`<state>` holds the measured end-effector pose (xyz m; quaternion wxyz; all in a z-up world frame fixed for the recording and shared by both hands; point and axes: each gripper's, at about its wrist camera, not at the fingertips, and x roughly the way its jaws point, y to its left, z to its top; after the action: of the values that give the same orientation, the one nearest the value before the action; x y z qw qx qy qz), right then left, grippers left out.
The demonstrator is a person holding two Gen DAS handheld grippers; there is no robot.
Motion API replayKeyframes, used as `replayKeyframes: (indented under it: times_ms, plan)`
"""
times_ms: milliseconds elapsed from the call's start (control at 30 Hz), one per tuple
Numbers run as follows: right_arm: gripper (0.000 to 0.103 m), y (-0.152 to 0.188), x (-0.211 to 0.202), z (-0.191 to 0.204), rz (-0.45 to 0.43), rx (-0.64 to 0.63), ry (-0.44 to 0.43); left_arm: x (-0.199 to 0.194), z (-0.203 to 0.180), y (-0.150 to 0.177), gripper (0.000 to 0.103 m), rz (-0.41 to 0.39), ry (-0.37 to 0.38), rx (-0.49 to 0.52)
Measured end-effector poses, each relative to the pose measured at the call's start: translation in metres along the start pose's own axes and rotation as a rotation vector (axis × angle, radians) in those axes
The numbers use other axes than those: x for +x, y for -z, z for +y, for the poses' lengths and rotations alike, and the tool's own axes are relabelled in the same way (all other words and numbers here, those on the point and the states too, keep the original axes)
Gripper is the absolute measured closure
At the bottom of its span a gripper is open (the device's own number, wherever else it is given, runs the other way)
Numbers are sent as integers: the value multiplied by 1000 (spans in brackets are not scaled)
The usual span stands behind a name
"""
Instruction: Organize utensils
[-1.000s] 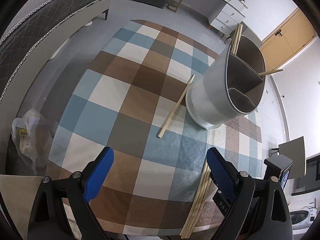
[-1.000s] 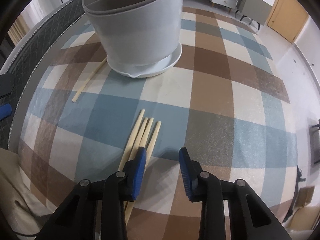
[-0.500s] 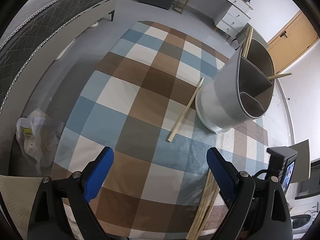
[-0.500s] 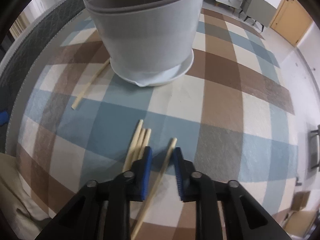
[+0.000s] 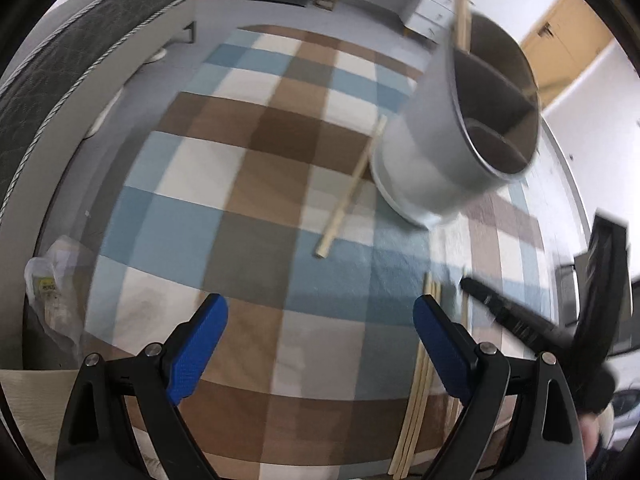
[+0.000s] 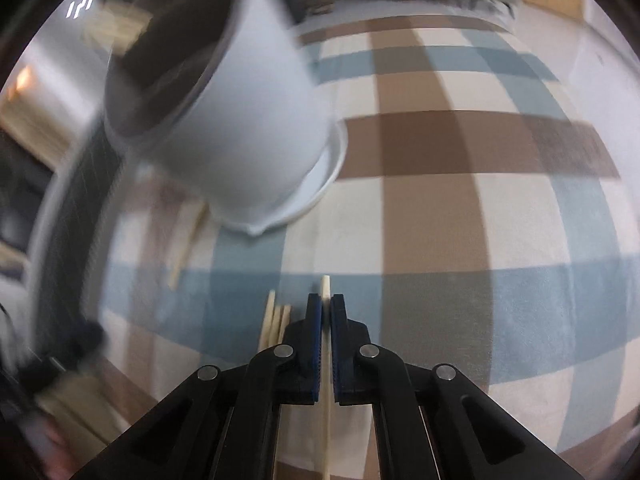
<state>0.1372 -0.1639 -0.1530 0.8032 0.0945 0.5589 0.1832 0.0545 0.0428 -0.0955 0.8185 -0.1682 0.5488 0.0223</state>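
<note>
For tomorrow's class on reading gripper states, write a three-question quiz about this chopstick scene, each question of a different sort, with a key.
1. True or false: the right gripper is shut on a chopstick.
2. Multiple choice: the left gripper is A) open and empty, B) shut on a chopstick, C) inside the holder.
3. Fill in: one lone chopstick lies on the checked cloth beside the grey ____.

Key: 1 true; 2 A; 3 holder. In the right wrist view the blue pads pinch one stick, with the loose chopsticks just to their left. In the left wrist view the jaws stand wide apart over bare cloth.
</note>
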Motion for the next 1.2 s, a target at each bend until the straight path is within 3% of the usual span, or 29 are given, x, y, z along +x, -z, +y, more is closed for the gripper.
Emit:
replayKeyframes:
  times_ms: [167, 433, 967, 1100, 1200]
  plan:
    - [100, -9, -26, -28, -97, 114, -100, 15, -25, 14, 12, 59, 11, 98]
    - [100, -10, -54, -47, -198, 209, -160, 37, -63, 45, 12, 111, -70, 288]
    - [100, -3, -69, -58, -225, 260, -209, 49, -62, 56, 12, 168, -170, 301]
    - [100, -3, -71, -60, -227, 264, -210, 52, -75, 49, 22, 186, -152, 294]
    - [100, -2, -73, -61, -231, 266, -210, 56, -79, 42, 23, 191, -155, 287]
